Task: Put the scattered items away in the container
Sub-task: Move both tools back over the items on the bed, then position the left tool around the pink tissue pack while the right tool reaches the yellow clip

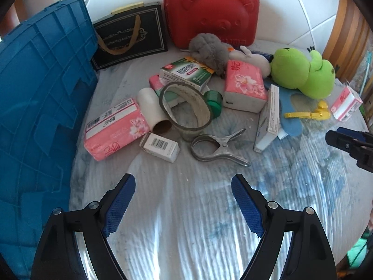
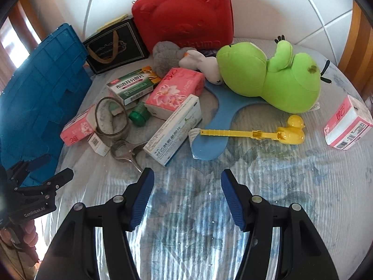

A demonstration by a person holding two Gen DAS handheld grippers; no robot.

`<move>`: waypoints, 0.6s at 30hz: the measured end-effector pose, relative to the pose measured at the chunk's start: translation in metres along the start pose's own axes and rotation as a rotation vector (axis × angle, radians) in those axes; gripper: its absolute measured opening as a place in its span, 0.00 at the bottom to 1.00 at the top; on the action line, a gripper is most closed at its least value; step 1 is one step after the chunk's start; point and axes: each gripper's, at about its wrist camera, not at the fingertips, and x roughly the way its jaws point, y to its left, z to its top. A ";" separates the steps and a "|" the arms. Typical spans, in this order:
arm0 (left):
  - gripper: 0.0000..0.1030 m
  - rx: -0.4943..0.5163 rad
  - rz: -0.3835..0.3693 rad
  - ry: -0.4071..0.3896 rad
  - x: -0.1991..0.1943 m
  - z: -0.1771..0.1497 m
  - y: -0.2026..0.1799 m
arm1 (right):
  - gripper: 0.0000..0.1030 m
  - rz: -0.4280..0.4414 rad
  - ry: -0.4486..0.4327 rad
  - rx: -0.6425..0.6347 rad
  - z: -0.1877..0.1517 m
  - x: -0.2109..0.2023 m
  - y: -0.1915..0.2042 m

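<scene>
Scattered items lie on a bed: pink tissue packs [image 1: 116,128] [image 2: 176,91], a tape roll [image 1: 186,107] [image 2: 112,119], a metal clip [image 1: 216,147] [image 2: 127,152], a small white box [image 1: 160,147], medicine boxes [image 1: 186,72] [image 2: 173,130], a green cap [image 2: 138,116], a green plush frog [image 1: 305,72] [image 2: 268,77] and a yellow duck tool [image 2: 256,134]. The blue crate [image 1: 39,107] [image 2: 39,102] stands at the left. My left gripper [image 1: 184,203] is open and empty before the clip. My right gripper [image 2: 187,198] is open and empty before the blue insole [image 2: 216,126].
A red bear case [image 1: 209,9] [image 2: 184,16] and a black gift bag [image 1: 130,37] [image 2: 114,46] lean on the white headboard behind the pile. A grey plush [image 1: 209,51] and a white rabbit toy [image 2: 202,66] lie there too. A lone tissue pack [image 2: 347,123] lies far right.
</scene>
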 end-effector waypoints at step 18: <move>0.83 -0.094 0.137 0.059 0.078 0.056 0.081 | 0.57 -0.040 0.076 0.119 0.025 0.063 -0.057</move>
